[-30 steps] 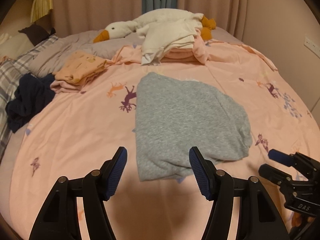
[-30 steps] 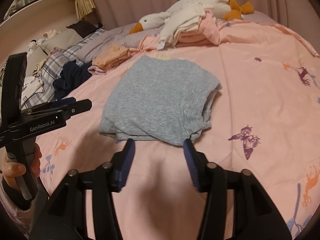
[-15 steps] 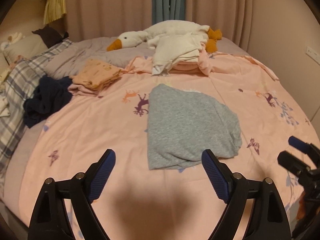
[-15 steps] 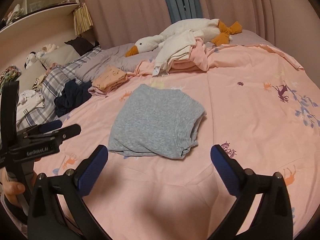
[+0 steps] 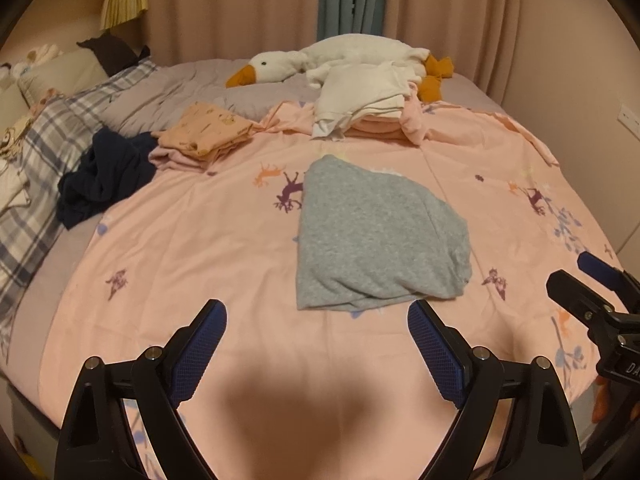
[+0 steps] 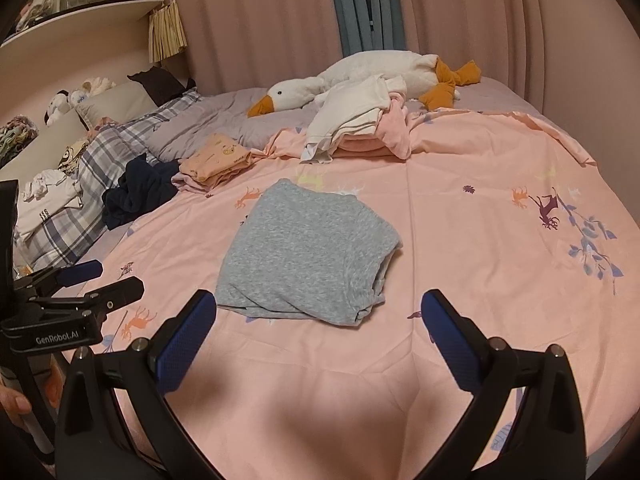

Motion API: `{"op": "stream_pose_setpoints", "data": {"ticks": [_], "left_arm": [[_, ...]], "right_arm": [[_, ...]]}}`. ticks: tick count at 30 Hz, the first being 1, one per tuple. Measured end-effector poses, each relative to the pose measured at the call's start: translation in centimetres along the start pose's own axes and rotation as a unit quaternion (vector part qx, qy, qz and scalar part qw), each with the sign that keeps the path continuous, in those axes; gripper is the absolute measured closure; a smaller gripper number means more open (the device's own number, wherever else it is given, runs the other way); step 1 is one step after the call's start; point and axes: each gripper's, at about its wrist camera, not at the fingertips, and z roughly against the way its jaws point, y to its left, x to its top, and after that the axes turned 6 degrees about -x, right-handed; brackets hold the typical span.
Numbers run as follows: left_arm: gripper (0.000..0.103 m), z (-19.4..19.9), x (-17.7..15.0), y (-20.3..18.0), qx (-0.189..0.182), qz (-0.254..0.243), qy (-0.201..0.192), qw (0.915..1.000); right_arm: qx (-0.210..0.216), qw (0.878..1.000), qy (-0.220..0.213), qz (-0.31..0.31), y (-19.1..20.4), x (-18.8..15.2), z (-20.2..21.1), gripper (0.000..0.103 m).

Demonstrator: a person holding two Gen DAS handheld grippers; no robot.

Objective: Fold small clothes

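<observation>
A grey garment [image 5: 372, 232] lies folded flat on the pink bedspread [image 5: 200, 240]; it also shows in the right wrist view [image 6: 308, 252]. My left gripper [image 5: 316, 344] is open and empty, held above the bed just short of the garment's near edge. My right gripper [image 6: 318, 336] is open and empty, also short of the near edge. Each gripper shows at the side of the other's view: the right one [image 5: 592, 292] and the left one [image 6: 80, 292].
A folded orange garment [image 5: 204, 132] and a dark blue heap [image 5: 104, 176] lie at the left. A white and pink clothes pile [image 5: 368, 108] and a plush goose [image 5: 344, 60] lie at the back. Plaid pillows [image 6: 72, 200] sit at the left.
Both grippers have opened wide and pulled back and up from the grey garment's near edge. The garment stays folded on the bed.
</observation>
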Motion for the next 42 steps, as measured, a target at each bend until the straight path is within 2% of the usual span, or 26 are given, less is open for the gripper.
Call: {"op": "stream_pose_setpoints", "data": {"ticks": [6,9,24,42], "left_arm": [[0.011,0.3,-0.5,0.1,0.002,0.015,0.002,0.9999],[0.011,0.3,-0.6,0.0,0.015,0.018,0.002,0.9997],[0.011,-0.1,-1.1,-0.1,0.031,0.008,0.013,0.9994],[0.011,0.2,-1.1,-0.6,0.038,-0.003,0.007,0.9992]], "right_arm": [[-0.010,1.000,0.015,0.009,0.4,-0.2,-0.5,0.000],[-0.004,1.000,0.015,0.009,0.4,-0.4,-0.3,0.000],[0.000,1.000,0.019,0.006,0.6,-0.6,-0.4,0.000],[0.002,1.000,0.020,0.005,0.7,-0.8,-0.4,0.000]]}}
